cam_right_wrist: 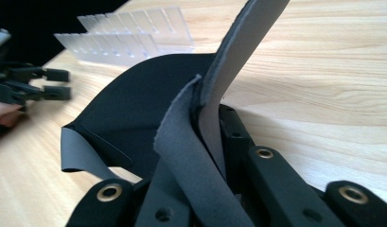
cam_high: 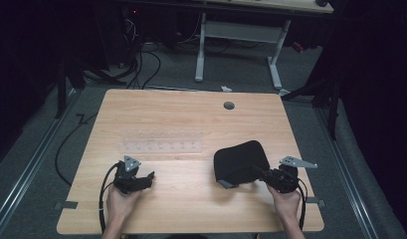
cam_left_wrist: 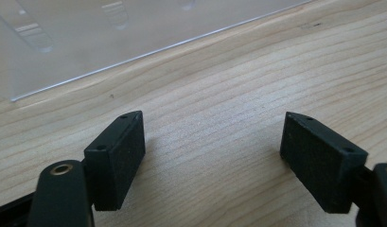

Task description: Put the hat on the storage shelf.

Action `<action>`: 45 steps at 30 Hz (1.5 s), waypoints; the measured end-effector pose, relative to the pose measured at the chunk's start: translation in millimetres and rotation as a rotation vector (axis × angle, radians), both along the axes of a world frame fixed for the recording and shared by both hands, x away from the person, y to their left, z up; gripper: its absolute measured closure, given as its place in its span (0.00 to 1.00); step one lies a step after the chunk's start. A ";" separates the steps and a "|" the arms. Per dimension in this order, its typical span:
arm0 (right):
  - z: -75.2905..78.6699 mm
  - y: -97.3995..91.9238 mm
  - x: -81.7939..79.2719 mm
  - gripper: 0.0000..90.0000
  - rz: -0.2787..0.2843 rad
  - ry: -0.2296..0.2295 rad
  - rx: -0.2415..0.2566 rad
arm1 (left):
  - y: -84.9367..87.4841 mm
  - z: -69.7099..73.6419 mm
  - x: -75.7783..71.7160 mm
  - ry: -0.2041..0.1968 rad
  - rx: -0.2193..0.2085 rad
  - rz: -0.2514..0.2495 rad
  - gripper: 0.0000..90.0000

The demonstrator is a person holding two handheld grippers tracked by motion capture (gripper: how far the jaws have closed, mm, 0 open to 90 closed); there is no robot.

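The wooden table (cam_high: pixel 191 199) carries everything here, with a clear plastic rack (cam_high: pixel 161 141) of slotted dividers lying flat near its middle and a black fabric cover (cam_high: pixel 240 162), soft and dome-shaped with a grey underside, sitting on the near right part of the top, well apart from the rack. The right tool (cam_high: pixel 263 174) is clenched on the cover's near edge: in the right gripper view a grey flap (cam_right_wrist: pixel 215 118) of the fabric stands pinched between the jaws while the rest of the cover (cam_right_wrist: pixel 134 113) drapes away onto the wood. The left tool (cam_high: pixel 144 178) rests released near the front left, its pads (cam_left_wrist: pixel 116 158) standing wide over bare wood, just short of the rack's edge (cam_left_wrist: pixel 134 56). The step in hand looks like lifting or turning the cover by its hem. To do it well, I would keep the grip firm on both layers of the flap, raise it slowly so the limp fabric peels up without slipping out, and bring the left tool across to catch the opposite edge before the cover folds on itself.
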State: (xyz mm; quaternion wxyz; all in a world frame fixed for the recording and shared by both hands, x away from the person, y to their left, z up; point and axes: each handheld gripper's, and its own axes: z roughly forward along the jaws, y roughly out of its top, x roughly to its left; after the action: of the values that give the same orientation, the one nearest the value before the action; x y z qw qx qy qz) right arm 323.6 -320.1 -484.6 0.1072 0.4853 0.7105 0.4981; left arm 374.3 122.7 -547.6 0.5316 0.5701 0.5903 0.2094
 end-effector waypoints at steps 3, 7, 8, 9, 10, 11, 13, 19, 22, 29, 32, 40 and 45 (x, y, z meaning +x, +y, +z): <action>3.2 2.6 -2.4 0.95 0.012 -0.003 0.003 | -1.9 0.4 -2.1 -0.007 0.019 -0.014 0.25; 7.4 6.3 -4.3 0.95 0.025 -0.002 0.003 | -4.4 4.8 -6.7 -0.024 0.027 -0.041 0.25; 8.1 7.2 -4.4 0.95 0.028 -0.006 0.000 | -5.5 6.5 -7.8 -0.031 0.017 -0.046 0.25; 8.7 8.3 -4.5 0.95 0.030 -0.006 -0.003 | -7.0 9.0 -9.4 -0.035 0.010 -0.058 0.25; 9.3 10.7 -4.6 0.95 0.032 -0.004 -0.002 | -8.0 10.4 -10.6 -0.042 0.007 -0.065 0.24; 9.5 11.7 -4.6 0.95 0.034 -0.003 0.002 | -9.1 12.1 -11.7 -0.044 0.004 -0.075 0.24; 9.7 13.0 -4.4 0.95 0.039 -0.004 0.000 | -13.9 16.6 -15.0 -0.055 0.007 -0.101 0.24; 10.9 23.1 -3.5 0.95 0.070 0.005 0.003 | -33.4 27.0 -26.1 -0.080 0.038 -0.204 0.20; 11.6 28.0 -3.1 0.95 0.084 0.011 0.010 | -42.7 31.8 -31.8 -0.089 0.035 -0.257 0.19; 12.8 38.6 -0.7 0.95 0.105 0.023 0.016 | -59.0 42.3 -40.9 -0.110 0.004 -0.344 0.19; 14.6 43.3 0.5 0.95 0.115 0.024 0.009 | -63.8 46.0 -42.4 -0.114 -0.003 -0.360 0.19; 19.9 54.8 4.3 0.95 0.140 0.028 0.003 | -74.4 50.2 -46.6 -0.119 -0.016 -0.407 0.18; 20.9 61.7 6.9 0.95 0.152 0.036 0.006 | -77.7 50.5 -48.3 -0.123 -0.017 -0.424 0.19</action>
State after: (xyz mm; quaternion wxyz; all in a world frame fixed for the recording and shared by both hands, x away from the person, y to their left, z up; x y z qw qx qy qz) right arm 330.5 -258.4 -463.8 0.0551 0.4391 0.7457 0.4981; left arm 326.0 45.0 -497.0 0.6034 0.6632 0.4255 0.1226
